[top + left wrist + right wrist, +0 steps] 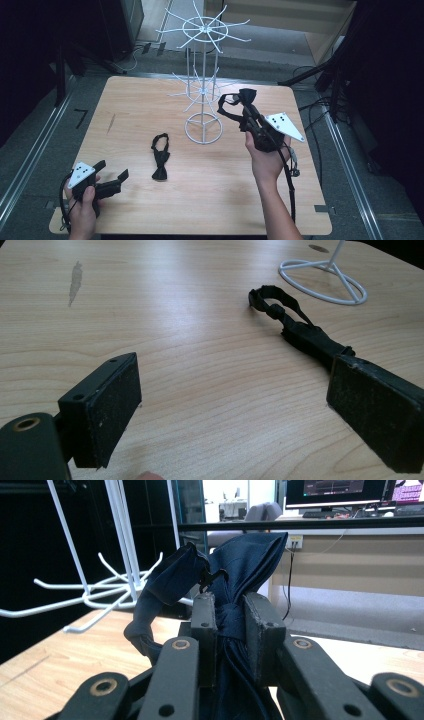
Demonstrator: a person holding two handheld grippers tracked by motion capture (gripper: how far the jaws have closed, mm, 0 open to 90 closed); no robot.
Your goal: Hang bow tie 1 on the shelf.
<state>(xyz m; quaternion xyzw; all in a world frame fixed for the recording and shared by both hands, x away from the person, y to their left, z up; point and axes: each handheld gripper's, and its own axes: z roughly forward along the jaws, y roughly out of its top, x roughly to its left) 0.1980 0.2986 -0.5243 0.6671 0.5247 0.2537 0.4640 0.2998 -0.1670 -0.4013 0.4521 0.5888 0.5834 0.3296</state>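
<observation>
Fingers (202, 625) of your right gripper (230, 615): clamped on the knot of a dark blue bow tie (250, 560), held above the tabletop (210, 200) right of centre in the high view, just beside the white wire rack (204, 75). Left gripper (112, 176), lower left: fingers spread apart, holding nothing. Second bow tie (160, 156): flat on the tabletop, centre frame.

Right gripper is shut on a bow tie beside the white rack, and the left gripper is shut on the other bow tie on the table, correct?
Not quite. The left gripper is open: the left gripper view shows its jaws wide apart over the table, with the other bow tie lying loose ahead. The right gripper is indeed shut on a bow tie beside the white rack.
</observation>
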